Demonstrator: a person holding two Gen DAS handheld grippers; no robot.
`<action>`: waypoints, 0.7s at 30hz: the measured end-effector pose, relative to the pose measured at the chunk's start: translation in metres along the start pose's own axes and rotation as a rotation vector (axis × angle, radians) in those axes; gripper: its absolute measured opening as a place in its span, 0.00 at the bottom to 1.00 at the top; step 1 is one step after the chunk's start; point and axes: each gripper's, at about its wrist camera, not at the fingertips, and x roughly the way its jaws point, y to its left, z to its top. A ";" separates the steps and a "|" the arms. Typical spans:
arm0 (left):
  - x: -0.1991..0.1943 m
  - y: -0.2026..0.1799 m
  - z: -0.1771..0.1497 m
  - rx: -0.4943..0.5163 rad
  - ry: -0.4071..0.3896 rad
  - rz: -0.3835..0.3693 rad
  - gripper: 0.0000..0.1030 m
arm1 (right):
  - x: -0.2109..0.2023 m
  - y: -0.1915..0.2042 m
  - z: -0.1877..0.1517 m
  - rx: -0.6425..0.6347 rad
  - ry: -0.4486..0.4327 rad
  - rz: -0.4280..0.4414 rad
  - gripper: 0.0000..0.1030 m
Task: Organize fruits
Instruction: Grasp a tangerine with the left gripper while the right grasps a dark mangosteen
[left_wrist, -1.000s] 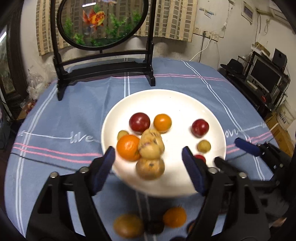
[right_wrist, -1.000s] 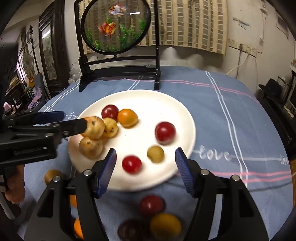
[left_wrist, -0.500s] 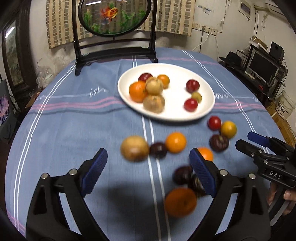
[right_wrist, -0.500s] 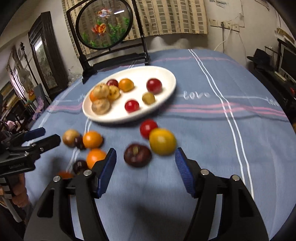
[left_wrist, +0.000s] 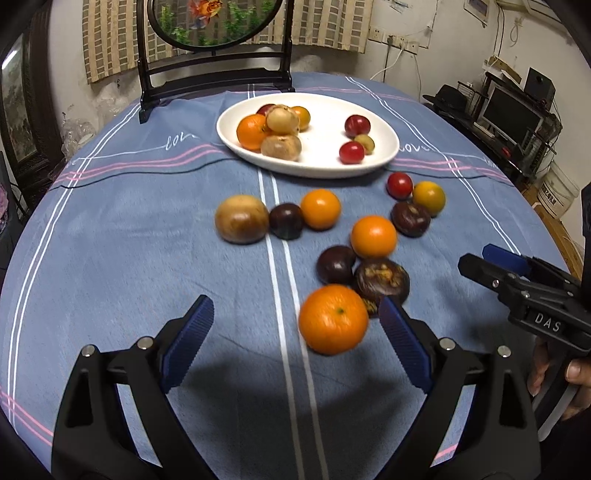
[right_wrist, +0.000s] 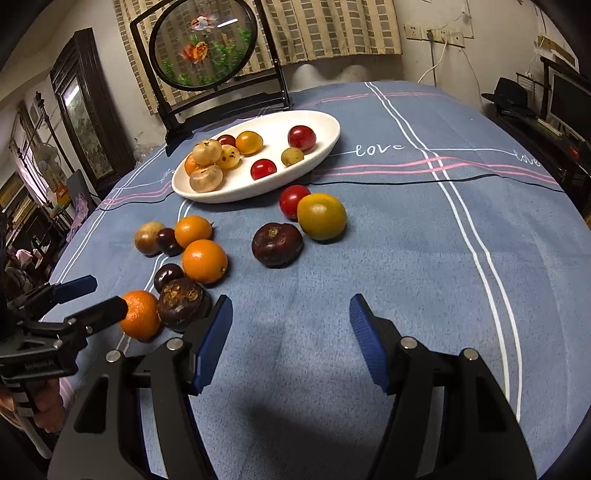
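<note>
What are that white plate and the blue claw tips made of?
Plate: probably glazed ceramic, since it looks smooth, white and faintly glossy; melamine is possible. Right claw pads: likely rubber or soft plastic, matte blue with fine ridges.

The tablecloth (left_wrist: 129, 240) is blue, crossed by white and pink stripes, with "love" written in white. On it a white plate (left_wrist: 384, 147) holds red, orange and tan fruit, while orange, yellow, red and dark purple fruit lie loose. Both grippers are black with blue pads (right_wrist: 214, 343).
</note>
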 end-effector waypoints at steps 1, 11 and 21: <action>0.001 -0.001 -0.002 0.005 0.004 -0.001 0.90 | 0.001 -0.001 0.000 0.004 0.003 0.001 0.64; 0.016 -0.006 -0.012 0.028 0.058 0.031 0.90 | 0.004 -0.006 -0.004 0.039 0.020 0.031 0.64; 0.030 -0.011 -0.007 0.041 0.087 0.025 0.82 | 0.004 -0.014 -0.006 0.081 0.031 0.069 0.64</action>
